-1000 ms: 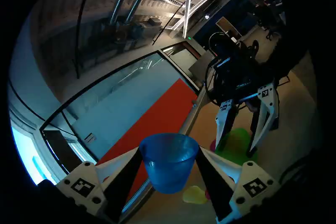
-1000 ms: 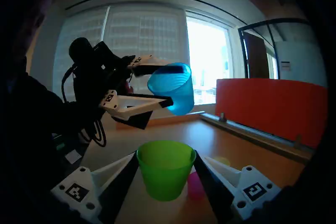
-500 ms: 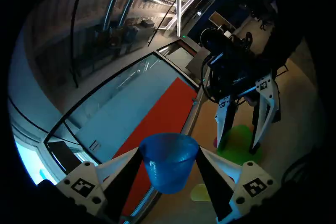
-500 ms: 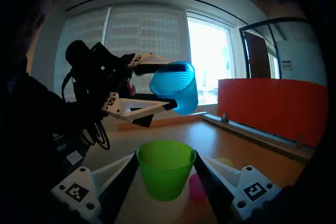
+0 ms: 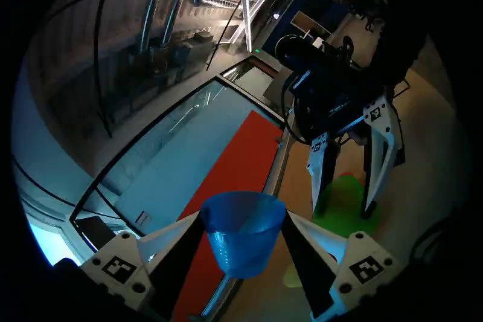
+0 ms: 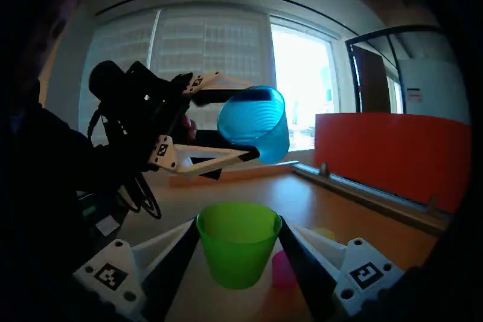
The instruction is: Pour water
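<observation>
Above the green cup (image 6: 238, 243), the blue cup (image 6: 253, 124) seems tipped further; jaws pinch both.

Tilted cup (image 6: 253, 122) hangs above upright cup (image 6: 239, 240) (table (image 6: 338, 207) beneath both).

Noted: my right tool (image 6: 238, 226) clamps the upright green cup (image 6: 238, 246) over the wooden bench (image 6: 329, 201), and farther off, above it, the left tool (image 6: 249, 121) grips a blue cup (image 6: 258, 124), tilted.
</observation>
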Motion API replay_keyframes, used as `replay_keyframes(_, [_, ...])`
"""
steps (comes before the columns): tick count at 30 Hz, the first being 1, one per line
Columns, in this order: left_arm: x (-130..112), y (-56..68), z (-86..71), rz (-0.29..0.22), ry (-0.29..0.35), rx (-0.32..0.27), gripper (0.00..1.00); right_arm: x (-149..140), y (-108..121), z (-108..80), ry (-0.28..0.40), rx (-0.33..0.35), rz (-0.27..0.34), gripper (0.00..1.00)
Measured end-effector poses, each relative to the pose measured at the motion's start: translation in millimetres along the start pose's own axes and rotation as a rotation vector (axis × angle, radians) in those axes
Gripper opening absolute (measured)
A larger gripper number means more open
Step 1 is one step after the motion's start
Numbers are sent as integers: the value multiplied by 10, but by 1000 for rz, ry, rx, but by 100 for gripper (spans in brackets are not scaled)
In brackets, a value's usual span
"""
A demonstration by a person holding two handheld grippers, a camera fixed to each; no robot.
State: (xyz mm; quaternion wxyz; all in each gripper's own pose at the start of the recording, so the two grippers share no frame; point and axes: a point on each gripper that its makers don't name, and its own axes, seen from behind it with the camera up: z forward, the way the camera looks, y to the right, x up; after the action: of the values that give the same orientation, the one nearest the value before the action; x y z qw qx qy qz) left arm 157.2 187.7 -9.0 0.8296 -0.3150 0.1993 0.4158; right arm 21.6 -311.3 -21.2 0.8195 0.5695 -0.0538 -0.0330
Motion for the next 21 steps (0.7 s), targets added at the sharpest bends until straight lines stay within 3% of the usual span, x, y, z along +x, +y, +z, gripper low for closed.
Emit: replay_keyframes(21, [119,22,42,95,11,-5,86,12,24,0,13,-1,-2,92])
